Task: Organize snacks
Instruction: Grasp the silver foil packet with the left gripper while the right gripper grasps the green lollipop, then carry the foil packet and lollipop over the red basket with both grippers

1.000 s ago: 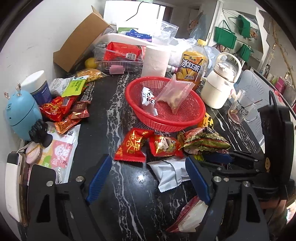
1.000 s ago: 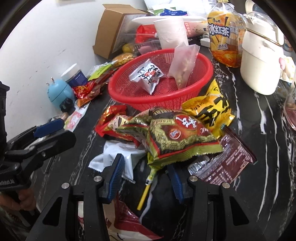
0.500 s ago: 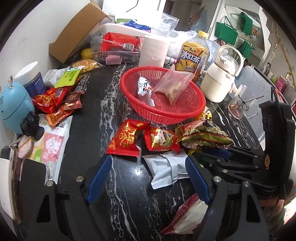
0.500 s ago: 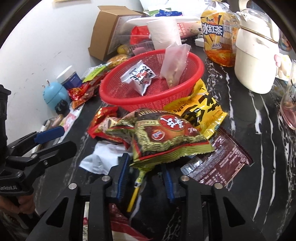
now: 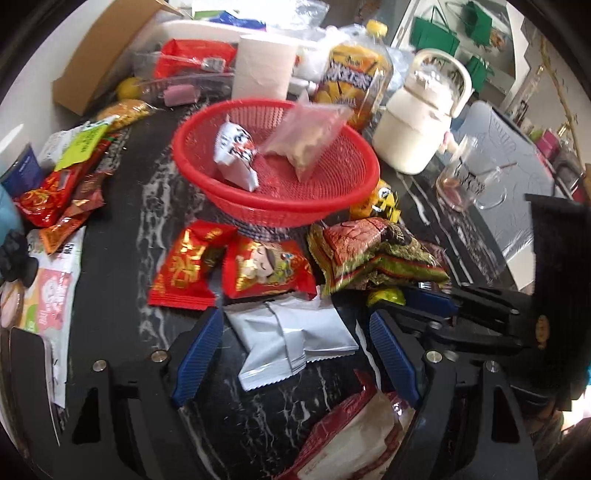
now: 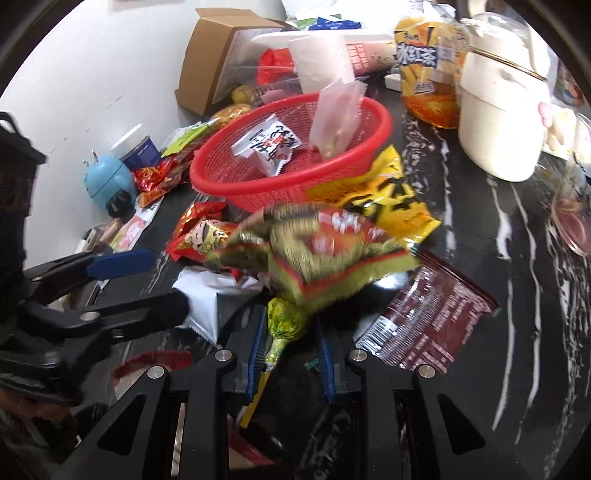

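Right wrist view, black marble table (image 6: 480, 229) crowded with snacks, red basket (image 6: 343, 177) behind, my right claw (image 6: 291, 354) just clamped onto the green snack bag (image 6: 317, 258), my left claw (image 5: 295, 354) spread wide around a silver packet (image 5: 291, 336).

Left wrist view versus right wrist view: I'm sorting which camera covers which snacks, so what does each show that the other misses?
Only the left wrist view shows the green bags hanging at the back and the open left gripper straddling the silver packet.

Only the right wrist view shows the dark brown packet and the right gripper shut on the tail of the green-and-red snack bag.

Both show the red basket holding two packets, the white kettle and the iced tea bottle.
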### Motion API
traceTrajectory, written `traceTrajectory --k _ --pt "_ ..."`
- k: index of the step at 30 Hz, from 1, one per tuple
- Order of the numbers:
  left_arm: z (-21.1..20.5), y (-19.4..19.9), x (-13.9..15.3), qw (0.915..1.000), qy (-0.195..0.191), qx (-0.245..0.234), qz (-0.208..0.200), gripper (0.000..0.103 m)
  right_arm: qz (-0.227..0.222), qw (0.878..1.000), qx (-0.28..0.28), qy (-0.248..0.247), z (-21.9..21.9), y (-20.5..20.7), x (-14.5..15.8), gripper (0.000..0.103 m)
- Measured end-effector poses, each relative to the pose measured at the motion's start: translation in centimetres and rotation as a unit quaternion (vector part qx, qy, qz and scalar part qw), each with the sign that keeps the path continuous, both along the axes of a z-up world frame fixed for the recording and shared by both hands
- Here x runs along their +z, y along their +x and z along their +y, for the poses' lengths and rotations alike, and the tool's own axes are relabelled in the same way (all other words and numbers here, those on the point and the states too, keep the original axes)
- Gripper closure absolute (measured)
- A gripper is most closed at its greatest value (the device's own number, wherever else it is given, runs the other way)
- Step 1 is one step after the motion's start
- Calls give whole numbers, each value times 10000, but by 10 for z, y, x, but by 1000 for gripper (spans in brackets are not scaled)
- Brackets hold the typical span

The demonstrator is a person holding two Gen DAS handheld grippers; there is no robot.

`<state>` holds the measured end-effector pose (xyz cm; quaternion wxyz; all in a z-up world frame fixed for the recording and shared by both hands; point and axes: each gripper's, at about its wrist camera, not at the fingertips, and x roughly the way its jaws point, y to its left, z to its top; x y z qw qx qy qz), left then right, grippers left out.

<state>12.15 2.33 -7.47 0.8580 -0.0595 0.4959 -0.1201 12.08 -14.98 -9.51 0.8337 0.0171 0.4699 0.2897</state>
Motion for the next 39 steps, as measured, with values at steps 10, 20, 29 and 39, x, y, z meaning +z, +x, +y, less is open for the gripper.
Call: traceTrajectory --k 10,20,29,39 --pt "-4 16 -23 9986 255 135 452 22 64 10000 -6 22 -9 -8 -2 78" --pt "-13 11 -22 9994 251 -96 223 40 6 10000 20 16 -11 -12 0 77" --pt "-5 -7 -9 9998 89 -138 86 41 -29 10000 24 92 -14 -24 5 77" --pt "-2 -26 6 9998 -45 -154 -122 43 -84 9999 18 131 -15 -41 11 77"
